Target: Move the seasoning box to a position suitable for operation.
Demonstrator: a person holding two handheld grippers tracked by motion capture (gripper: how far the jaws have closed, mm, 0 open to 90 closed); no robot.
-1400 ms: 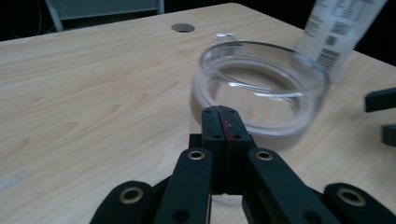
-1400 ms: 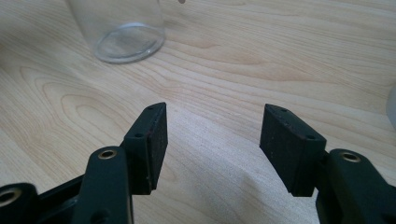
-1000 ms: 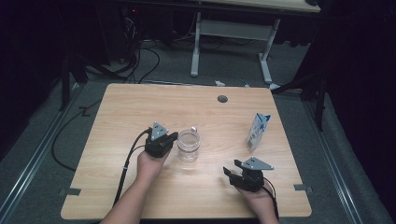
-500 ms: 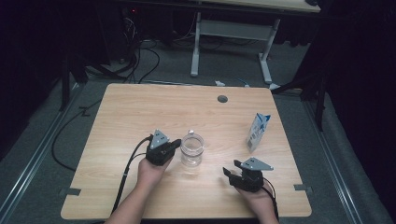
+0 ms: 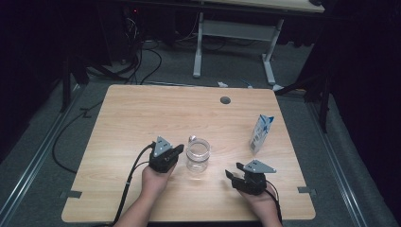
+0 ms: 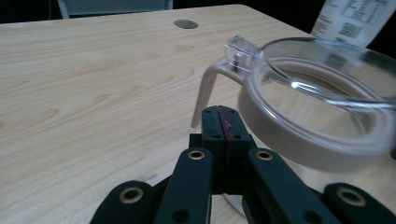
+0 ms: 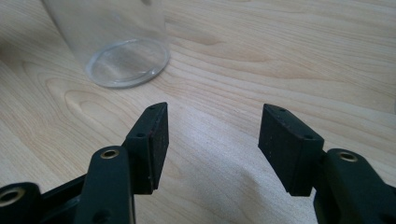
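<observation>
Closed left gripper (image 5: 176, 150) at the clip-top glass jar (image 5: 197, 154) in mid surface (image 5: 142, 113).

Left fingers (image 6: 223, 122) pressed together, holding nothing, poised by the lid clasp (image 6: 205, 91); right gripper (image 5: 231, 175) waiting nearby, fingers (image 7: 152, 140) spread wide; milk carton (image 5: 261, 133) standing well apart.

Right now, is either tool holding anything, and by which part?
Nothing is held. The left tool is shut on nothing, its tips just short of the glass jar's lid clasp. The right tool is open over bare table.
</observation>
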